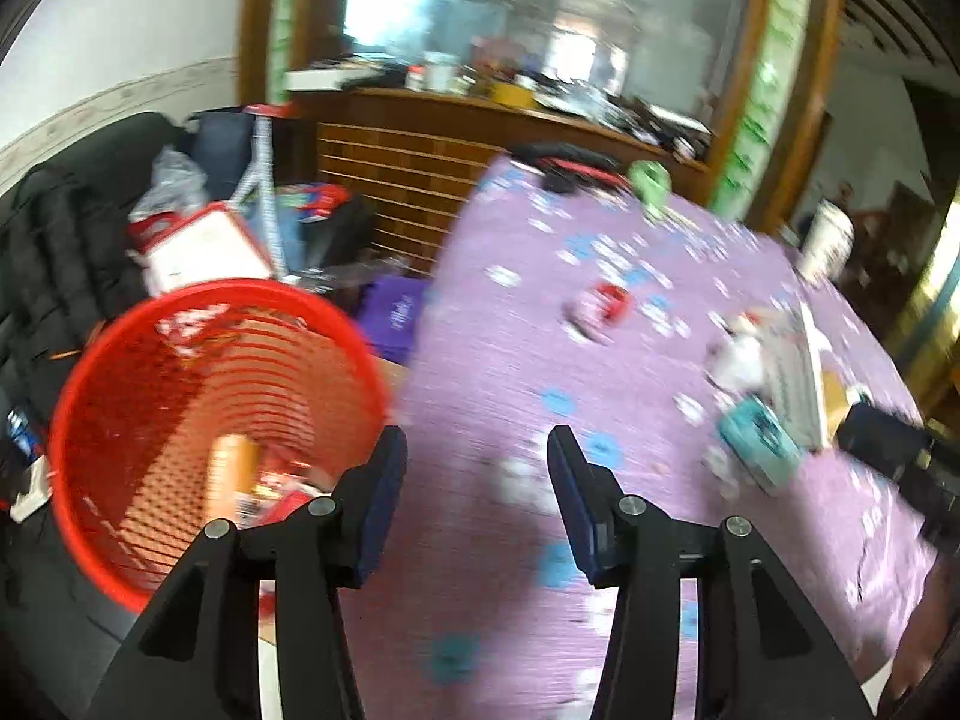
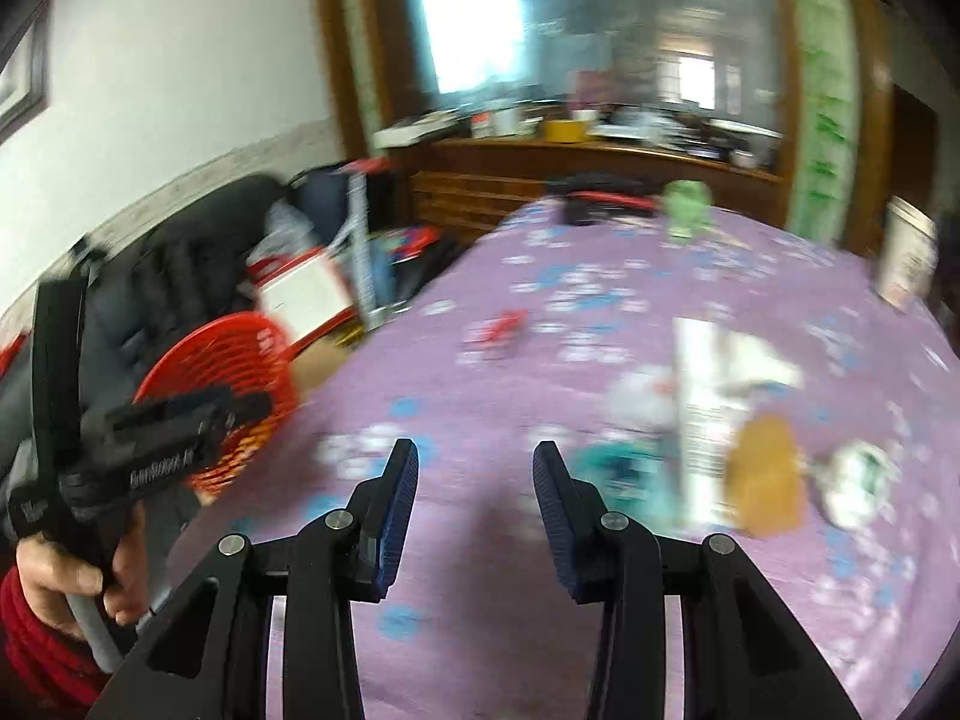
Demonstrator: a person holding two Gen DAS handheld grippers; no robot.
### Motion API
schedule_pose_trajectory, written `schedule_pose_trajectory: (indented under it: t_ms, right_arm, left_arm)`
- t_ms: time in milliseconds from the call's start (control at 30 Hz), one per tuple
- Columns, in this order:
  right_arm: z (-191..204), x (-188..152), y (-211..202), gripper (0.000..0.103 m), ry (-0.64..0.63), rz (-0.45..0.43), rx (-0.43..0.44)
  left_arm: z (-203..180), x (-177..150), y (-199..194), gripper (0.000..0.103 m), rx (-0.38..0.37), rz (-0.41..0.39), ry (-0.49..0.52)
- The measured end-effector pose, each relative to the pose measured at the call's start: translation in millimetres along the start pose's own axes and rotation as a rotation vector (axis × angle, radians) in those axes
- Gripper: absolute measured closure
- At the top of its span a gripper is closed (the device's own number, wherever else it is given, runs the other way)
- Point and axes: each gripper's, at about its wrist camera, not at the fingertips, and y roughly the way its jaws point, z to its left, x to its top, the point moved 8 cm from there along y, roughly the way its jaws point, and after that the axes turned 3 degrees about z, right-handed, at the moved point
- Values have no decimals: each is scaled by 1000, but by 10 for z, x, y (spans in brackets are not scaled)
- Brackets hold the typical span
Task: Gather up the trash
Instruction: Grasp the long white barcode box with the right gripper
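Beside the red basket [image 1: 216, 414], left tongs [image 1: 474, 450] gape (nothing between).

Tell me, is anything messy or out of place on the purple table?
Yes. Wrappers and scraps lie scattered on the purple tablecloth: a red wrapper, a teal packet, crumpled white paper. They belong in the red basket.

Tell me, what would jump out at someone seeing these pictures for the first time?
Probably the bright red plastic mesh wastebasket at the left, beside the table edge, with an orange item and scraps already lying in it. Next, the purple tablecloth with blue and white flowers that fills the middle, strewn with small wrappers and packets toward the right. Both views are framed below by black two-finger grippers with blue pads, the left gripper and right gripper, both open and empty.
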Motion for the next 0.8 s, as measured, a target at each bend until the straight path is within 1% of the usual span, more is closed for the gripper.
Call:
schedule_pose_trajectory:
  t_ms: [100,167,233,333,433,500,533,567,600,633,667,733,800]
  right_arm:
    - [-403,-90,-86,60,62,-12,-59]
    - [-572,-117,-75,60,88,-7,-78]
    - [-655,-114,-50,60,96,-7,-80]
    - [-703,-37,47,60,74,-3,-100]
    - [-724,24,188,60,45,5,-116]
    - [-740,83,340,61,27,18,-137]
    - [-738,75,385,63,21,25,-142]
    - [-758,84,473,70,14,44,-161]
    - [-783,84,553,74,13,64,-176]
    - [-783,74,593,76,13,73,-177]
    - [-793,59,635,85,14,83,-178]
    - [-828,42,621,89,19,68,-204]
    - [-850,41,536,89,53,42,-183]
  left_arm:
    - [-318,-65,110,56,-33,32,55]
    - [-507,-107,176,56,-44,51,91]
    - [-688,-132,236,55,-57,69,130]
    - [-841,-107,289,52,-49,77,168]
    - [-890,-38,325,49,-46,81,173]
    - [-892,23,349,48,-47,89,171]
    - [-889,53,362,48,-45,92,172]
    - [-882,82,372,48,-40,93,173]
    - [-868,135,382,47,-28,92,178]
    - [-863,175,389,46,-20,89,186]
    - [-864,209,399,44,-15,87,194]
    - [-858,312,437,37,6,77,208]
    - [-872,414,519,37,20,75,225]
